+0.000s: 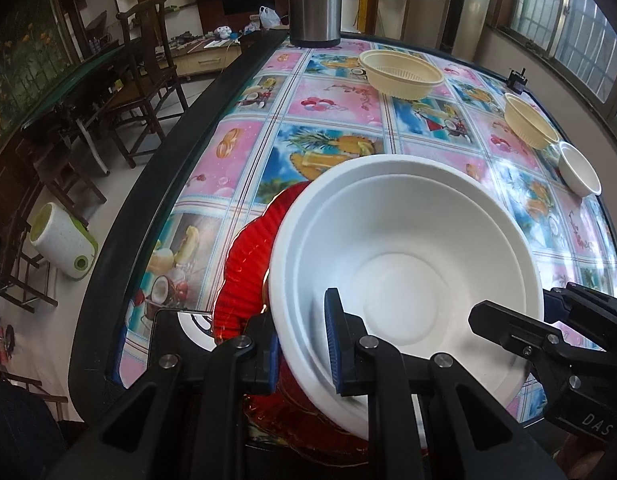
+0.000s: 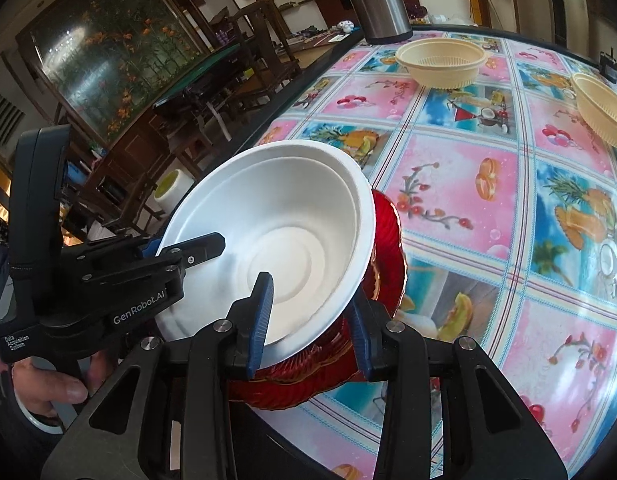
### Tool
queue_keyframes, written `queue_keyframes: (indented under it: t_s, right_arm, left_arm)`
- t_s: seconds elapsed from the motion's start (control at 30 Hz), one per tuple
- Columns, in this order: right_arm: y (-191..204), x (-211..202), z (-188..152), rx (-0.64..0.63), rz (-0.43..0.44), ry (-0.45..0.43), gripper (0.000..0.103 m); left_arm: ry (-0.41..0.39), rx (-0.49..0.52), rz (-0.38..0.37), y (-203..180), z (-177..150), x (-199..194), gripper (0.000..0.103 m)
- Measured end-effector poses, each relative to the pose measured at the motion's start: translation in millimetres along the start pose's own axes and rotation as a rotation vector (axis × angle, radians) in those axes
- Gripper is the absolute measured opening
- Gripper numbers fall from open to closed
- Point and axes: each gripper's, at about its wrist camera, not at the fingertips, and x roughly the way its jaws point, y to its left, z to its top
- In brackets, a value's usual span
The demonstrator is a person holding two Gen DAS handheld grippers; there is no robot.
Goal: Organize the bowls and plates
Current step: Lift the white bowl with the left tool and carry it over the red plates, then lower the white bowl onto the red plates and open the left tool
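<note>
A large white bowl [image 1: 408,264] sits tilted on a red ribbed plate [image 1: 248,264] near the table's front edge. My left gripper [image 1: 304,344] is shut on the bowl's near rim, one finger inside and one outside. My right gripper [image 2: 312,320] straddles the bowl's [image 2: 280,240] other rim above the red plate [image 2: 384,248], jaws partly apart; it shows in the left wrist view [image 1: 548,328]. The left gripper shows in the right wrist view [image 2: 184,252]. Two cream bowls [image 1: 402,74] [image 1: 530,126] and a small white bowl [image 1: 580,170] stand farther back.
A steel thermos [image 1: 314,0] stands at the table's far edge. The table has a fruit-patterned cloth [image 1: 332,100] and a black rim [image 1: 148,184]. Wooden chairs [image 1: 148,80] and a white and green appliance [image 1: 62,246] are on the floor to the left.
</note>
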Motion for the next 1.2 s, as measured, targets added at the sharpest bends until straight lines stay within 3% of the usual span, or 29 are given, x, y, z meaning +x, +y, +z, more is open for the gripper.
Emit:
queue_keyframes:
  t_s: [0.47, 0.73, 0.83, 1.0, 1.07, 1.13, 1.2]
  right_arm:
    - [15, 20, -6, -0.073, -0.055, 0.088, 0.041]
    - [7, 18, -6, -0.034, -0.044, 0.111, 0.046]
    - [6, 11, -6, -0.038, -0.053, 0.102, 0.047]
    - [-4, -12, -3, -0.01, -0.045, 0.052, 0.047]
    - [-13, -23, 0, 0.011, -0.034, 0.025, 0.052]
    - [-24, -30, 4, 0.045, -0.028, 0.006, 0.064]
    - [-38, -35, 8, 0.095, -0.014, -0.012, 0.064]
  left_arm:
    - [0.015, -0.008, 0.007, 8, -22, 15, 0.019]
    - [0.008, -0.021, -0.021, 10, -24, 14, 0.023]
    - [0.002, -0.003, -0.015, 7, -25, 12, 0.028]
    - [-0.061, 0.0, -0.013, 6, -18, -7, 0.051]
    - [-0.091, -0.003, -0.014, 6, -11, -18, 0.052]
    - [-0.113, -0.011, -0.021, 7, -2, -26, 0.058]
    - [-0.135, -0.016, -0.02, 6, 7, -32, 0.067]
